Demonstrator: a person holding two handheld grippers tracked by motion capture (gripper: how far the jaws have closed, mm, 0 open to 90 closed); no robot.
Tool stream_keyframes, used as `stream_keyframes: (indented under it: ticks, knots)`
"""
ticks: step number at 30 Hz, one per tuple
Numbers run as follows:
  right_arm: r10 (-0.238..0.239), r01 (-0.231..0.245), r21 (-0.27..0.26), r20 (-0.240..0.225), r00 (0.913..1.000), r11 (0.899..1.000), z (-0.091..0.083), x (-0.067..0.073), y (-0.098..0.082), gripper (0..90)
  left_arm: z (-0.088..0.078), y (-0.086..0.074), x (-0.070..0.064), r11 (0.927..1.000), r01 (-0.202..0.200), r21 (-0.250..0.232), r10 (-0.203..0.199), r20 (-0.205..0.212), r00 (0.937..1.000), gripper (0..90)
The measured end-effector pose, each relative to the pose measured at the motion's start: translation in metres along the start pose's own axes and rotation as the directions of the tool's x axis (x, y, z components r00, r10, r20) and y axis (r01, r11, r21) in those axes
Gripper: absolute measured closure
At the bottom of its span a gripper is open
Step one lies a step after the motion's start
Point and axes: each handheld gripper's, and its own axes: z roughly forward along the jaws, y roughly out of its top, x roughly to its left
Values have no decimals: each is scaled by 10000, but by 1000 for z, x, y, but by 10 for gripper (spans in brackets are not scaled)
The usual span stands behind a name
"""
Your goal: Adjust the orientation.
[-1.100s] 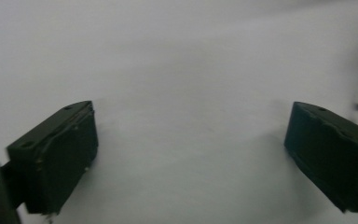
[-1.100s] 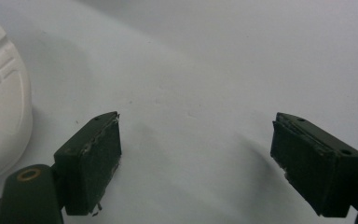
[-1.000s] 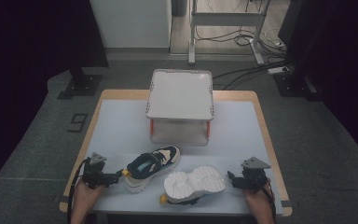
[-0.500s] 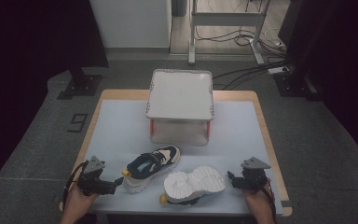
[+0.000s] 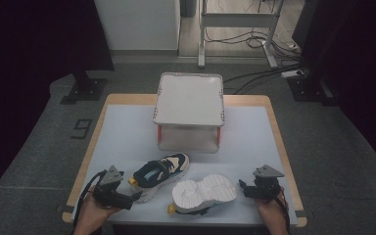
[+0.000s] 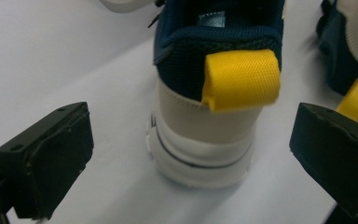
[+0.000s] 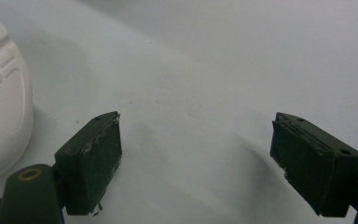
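High view shows the left claw, jaws apart, drawn back off the heel of the upright sneaker standing on the worktop, suggesting a release, while the right claw waits open.

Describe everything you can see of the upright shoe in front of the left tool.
The upright shoe stands on its sole on the white table, heel toward the person. It has a dark blue mesh collar, a yellow woven pull loop at the heel, a cream heel panel and a thick white sole. Its toe points toward the box. The open left tool faces its heel without touching it. The second shoe lies beside it, sole up.
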Motion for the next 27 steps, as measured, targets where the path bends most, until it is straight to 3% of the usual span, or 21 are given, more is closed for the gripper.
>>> stream_keyframes:
  ticks: [5,9,14,17,21,27]
  knots:
    - [-13,13,-14,15,10000,10000,0,0,0,159,14,5,-4,10000,-87,33,87,-104,9999,8]
    - [1,-1,-9,12,10000,10000,0,0,0,159,20,8,-5,9998,-53,-183,54,64,10000,41]
    - [-12,12,-13,28,10000,10000,0,0,0,159,29,13,-6,9999,-35,-117,37,131,9999,83]
    - [-14,14,-12,27,10000,10000,0,0,0,159,34,16,-7,9998,28,-183,-21,397,9992,123]
    - [-19,19,-15,28,10000,10000,0,0,0,159,37,17,-8,9999,27,-115,-21,514,9987,158]
    - [-21,21,-16,32,10000,10000,0,0,0,159,35,18,-10,10000,-3,-68,6,342,9994,213]
